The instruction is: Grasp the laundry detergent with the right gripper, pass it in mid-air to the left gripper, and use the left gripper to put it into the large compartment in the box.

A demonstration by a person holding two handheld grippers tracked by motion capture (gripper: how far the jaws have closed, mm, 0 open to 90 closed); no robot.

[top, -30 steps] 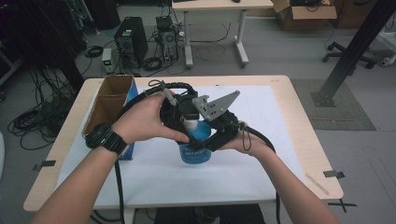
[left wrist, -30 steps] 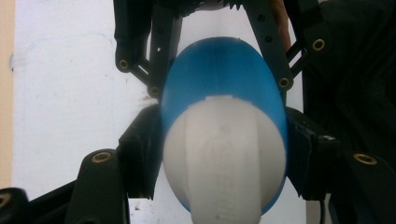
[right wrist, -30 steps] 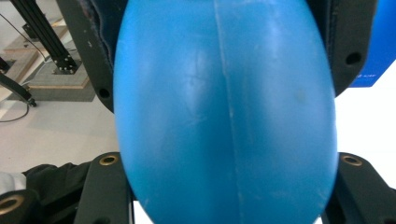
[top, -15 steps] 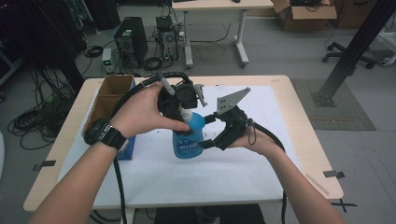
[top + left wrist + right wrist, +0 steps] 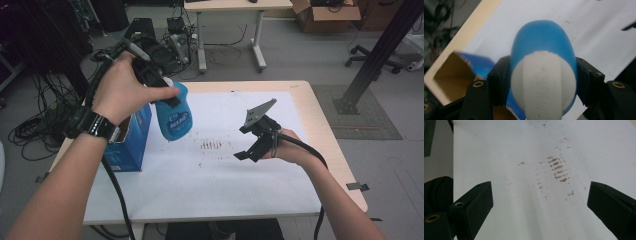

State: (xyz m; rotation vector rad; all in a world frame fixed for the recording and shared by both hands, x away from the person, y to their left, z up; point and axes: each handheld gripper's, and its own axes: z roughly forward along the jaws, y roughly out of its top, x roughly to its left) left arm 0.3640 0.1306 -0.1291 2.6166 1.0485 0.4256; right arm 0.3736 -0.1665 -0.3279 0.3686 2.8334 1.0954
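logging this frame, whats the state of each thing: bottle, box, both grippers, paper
blue bottle: lifted off the table, tilted, white cap on
left gripper: shut on the blue bottle near its cap
right gripper: open, nothing between its jaws, above the paper
blue box: standing on the table, top open
white paper: flat on the table, brown smudges at the middle

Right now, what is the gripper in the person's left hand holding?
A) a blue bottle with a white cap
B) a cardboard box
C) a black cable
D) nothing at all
A: the left gripper has its jaws clamped on either side of the blue bottle, lifted above the table near the box.
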